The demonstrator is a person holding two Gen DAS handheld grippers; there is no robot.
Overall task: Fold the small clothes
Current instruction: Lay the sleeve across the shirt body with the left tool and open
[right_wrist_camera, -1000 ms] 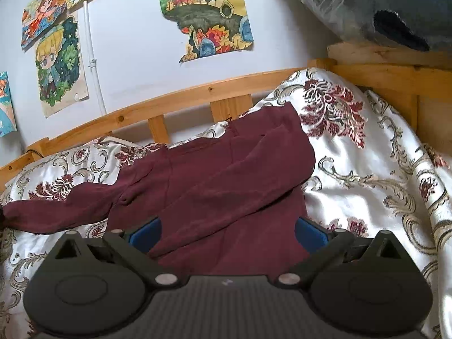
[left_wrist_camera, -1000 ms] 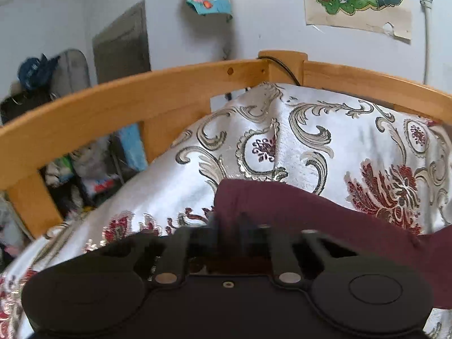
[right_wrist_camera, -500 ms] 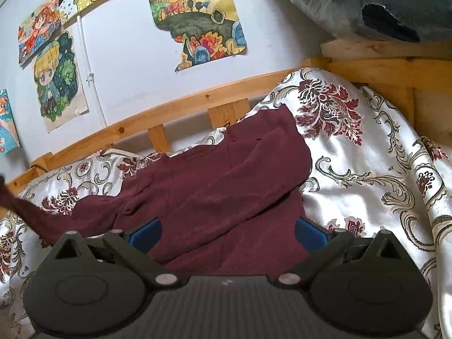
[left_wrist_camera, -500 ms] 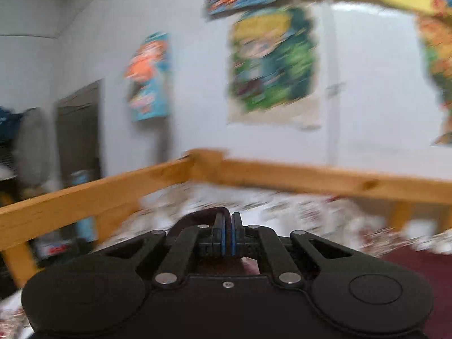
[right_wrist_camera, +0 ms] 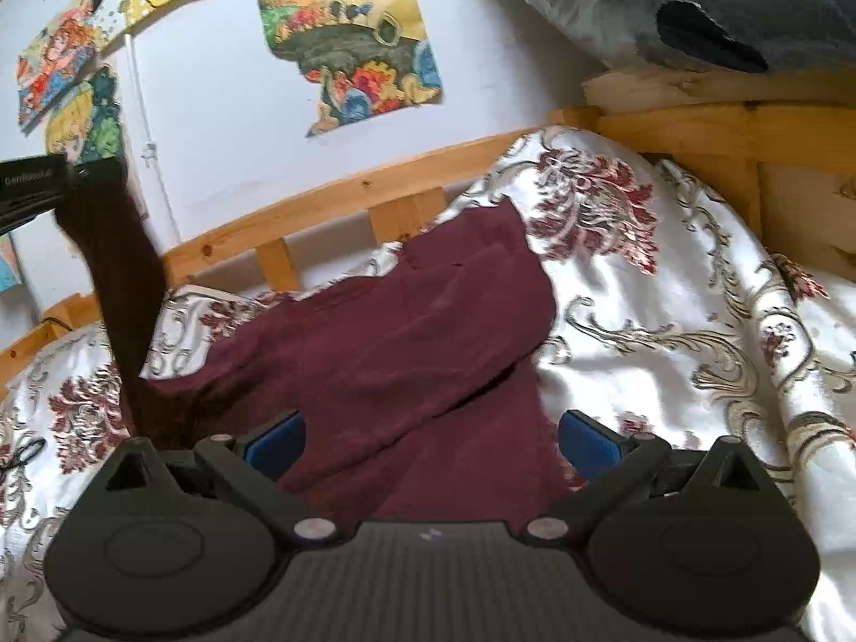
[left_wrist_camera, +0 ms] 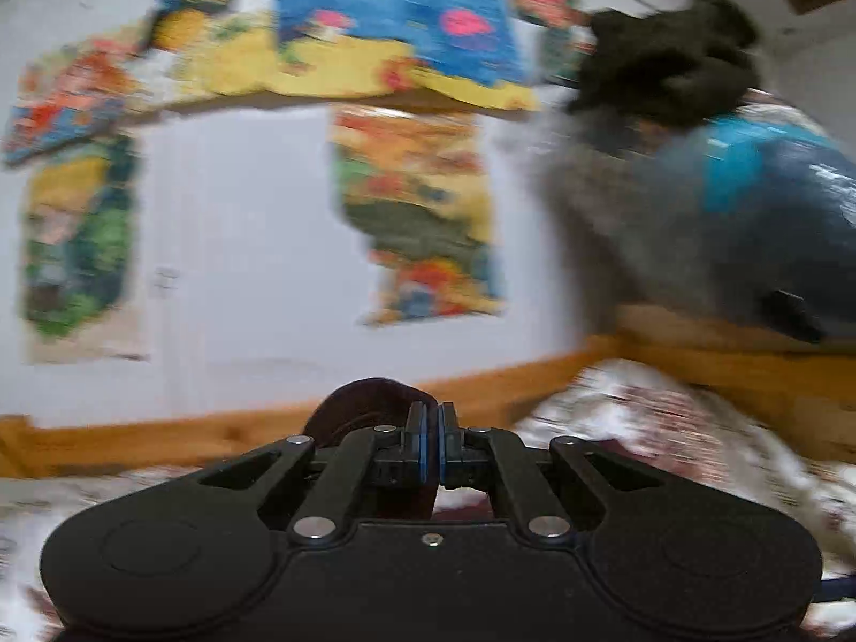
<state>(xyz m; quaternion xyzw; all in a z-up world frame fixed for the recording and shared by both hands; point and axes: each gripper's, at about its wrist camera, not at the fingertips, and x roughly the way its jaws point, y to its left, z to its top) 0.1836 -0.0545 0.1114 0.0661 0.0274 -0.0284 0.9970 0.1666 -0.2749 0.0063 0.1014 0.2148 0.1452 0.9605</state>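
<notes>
Sleeve (right_wrist_camera: 125, 289) lifted by left tongs (left_wrist_camera: 429, 441), apparently pinched; right tongs (right_wrist_camera: 430, 441) wide over garment (right_wrist_camera: 385, 358).

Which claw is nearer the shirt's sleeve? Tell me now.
Left. The left claw is clamped on the sleeve, lifting it off the bed. The right claw stands open over the shirt's body.
</notes>
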